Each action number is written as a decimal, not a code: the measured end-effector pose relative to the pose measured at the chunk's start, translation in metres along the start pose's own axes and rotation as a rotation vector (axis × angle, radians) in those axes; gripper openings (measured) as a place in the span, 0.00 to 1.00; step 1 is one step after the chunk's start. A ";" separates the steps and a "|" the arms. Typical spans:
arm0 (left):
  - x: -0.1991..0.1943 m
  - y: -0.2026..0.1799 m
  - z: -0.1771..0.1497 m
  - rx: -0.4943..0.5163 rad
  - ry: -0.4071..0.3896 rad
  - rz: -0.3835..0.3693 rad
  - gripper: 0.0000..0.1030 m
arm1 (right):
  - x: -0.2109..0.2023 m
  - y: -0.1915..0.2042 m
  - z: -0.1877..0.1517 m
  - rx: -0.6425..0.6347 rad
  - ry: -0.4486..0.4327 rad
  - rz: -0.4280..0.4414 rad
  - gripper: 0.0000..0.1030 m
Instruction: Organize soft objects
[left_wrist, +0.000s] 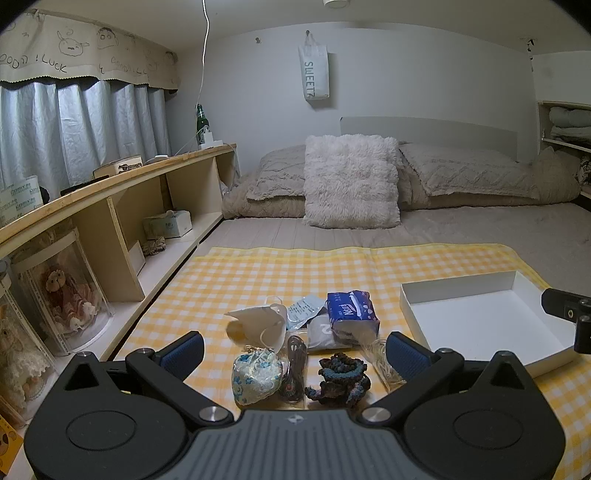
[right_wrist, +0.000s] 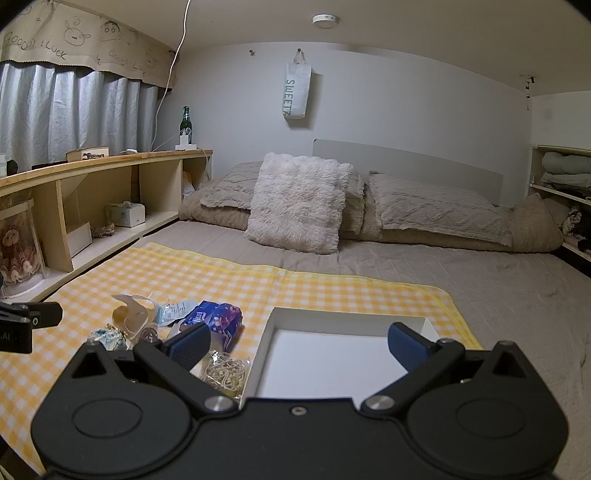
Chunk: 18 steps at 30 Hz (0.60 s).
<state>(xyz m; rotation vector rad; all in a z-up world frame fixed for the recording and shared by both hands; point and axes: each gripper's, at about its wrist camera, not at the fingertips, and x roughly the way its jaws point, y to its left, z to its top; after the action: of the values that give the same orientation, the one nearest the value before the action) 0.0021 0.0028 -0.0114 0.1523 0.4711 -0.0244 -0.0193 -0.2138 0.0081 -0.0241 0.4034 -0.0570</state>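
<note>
A pile of soft things lies on the yellow checked cloth (left_wrist: 221, 280): a white face mask (left_wrist: 262, 321), a blue tissue pack (left_wrist: 352, 310), a floral pouch (left_wrist: 256, 374), a dark crocheted piece (left_wrist: 341, 380) and a clear bag of string (right_wrist: 225, 373). My left gripper (left_wrist: 293, 349) is open and empty, just above the pouch and crocheted piece. An empty white box (left_wrist: 480, 314) sits to the right. My right gripper (right_wrist: 297, 341) is open and empty over that box (right_wrist: 332, 354); the tissue pack (right_wrist: 216, 317) is to its left.
A wooden shelf (left_wrist: 122, 206) with a tissue box and boxed dolls runs along the left. Pillows (left_wrist: 351, 181) and a folded blanket lie at the head of the bed. The other gripper's body shows at the right edge (left_wrist: 569, 314).
</note>
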 end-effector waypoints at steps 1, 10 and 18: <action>0.000 0.000 -0.001 0.001 0.001 0.000 1.00 | 0.000 0.001 0.001 0.000 0.000 -0.001 1.00; 0.000 0.002 -0.002 0.000 0.008 0.002 1.00 | -0.001 0.002 -0.001 -0.005 0.002 -0.004 1.00; 0.005 0.005 -0.003 -0.018 0.063 -0.002 1.00 | -0.004 0.000 -0.001 0.001 0.002 0.014 1.00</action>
<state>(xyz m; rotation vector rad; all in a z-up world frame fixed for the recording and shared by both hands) 0.0056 0.0080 -0.0158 0.1357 0.5338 -0.0173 -0.0232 -0.2132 0.0083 -0.0200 0.4055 -0.0433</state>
